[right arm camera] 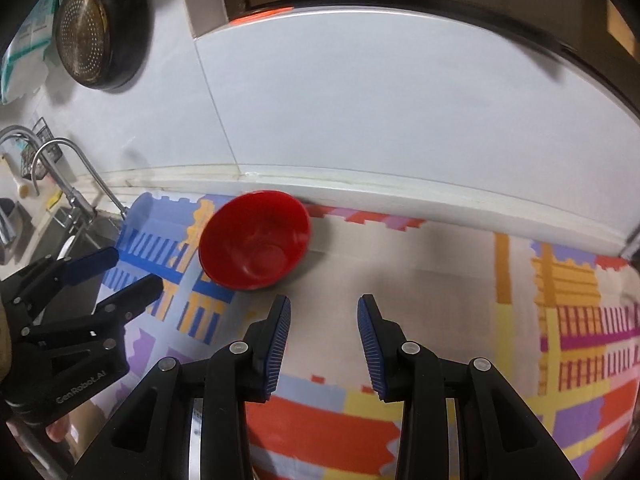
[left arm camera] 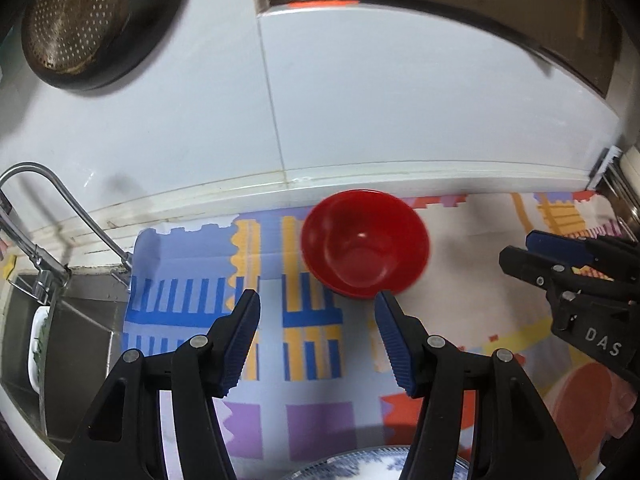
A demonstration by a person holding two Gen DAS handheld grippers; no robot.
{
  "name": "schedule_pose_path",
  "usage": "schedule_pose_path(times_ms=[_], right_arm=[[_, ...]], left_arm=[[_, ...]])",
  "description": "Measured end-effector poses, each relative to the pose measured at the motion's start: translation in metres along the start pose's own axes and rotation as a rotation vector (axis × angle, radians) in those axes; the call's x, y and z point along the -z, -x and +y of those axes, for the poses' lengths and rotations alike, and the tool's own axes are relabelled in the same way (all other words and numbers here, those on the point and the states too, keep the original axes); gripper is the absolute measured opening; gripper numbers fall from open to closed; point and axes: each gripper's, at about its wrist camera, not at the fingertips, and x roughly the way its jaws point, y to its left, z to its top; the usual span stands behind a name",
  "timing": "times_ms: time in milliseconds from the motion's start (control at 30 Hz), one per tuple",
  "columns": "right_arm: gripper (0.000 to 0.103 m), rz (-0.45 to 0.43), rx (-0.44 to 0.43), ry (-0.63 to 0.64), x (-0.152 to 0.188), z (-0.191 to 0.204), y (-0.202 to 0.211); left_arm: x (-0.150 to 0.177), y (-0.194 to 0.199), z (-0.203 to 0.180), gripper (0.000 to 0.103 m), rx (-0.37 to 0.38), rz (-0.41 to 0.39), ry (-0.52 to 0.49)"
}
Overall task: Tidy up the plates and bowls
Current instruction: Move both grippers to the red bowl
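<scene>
A red bowl (left arm camera: 365, 243) sits upright and empty on the patterned mat (left arm camera: 312, 344), close to the back wall; it also shows in the right wrist view (right arm camera: 254, 239). My left gripper (left arm camera: 317, 300) is open and empty, just in front of the bowl. My right gripper (right arm camera: 324, 304) is open and empty, in front and right of the bowl. The right gripper shows at the right in the left wrist view (left arm camera: 520, 248). The left gripper shows at the left in the right wrist view (right arm camera: 134, 266). A blue-patterned plate (left arm camera: 360, 466) lies at the bottom edge, partly hidden.
A sink (left arm camera: 76, 344) with a faucet (left arm camera: 48, 216) lies left of the mat; a white dish (left arm camera: 38, 344) leans in it. A dark pan with a strainer (left arm camera: 80, 20) hangs on the white tiled wall. An orange-red plate (left arm camera: 588, 396) shows at lower right.
</scene>
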Motion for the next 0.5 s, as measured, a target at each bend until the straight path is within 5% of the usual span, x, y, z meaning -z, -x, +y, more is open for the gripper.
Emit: schedule_pose_path(times_ms=[500], right_arm=[[0.036, 0.058, -0.016, 0.033, -0.036, 0.017, -0.064]], left_arm=[[-0.017, -0.060, 0.028, 0.059, -0.003, 0.068, 0.026]])
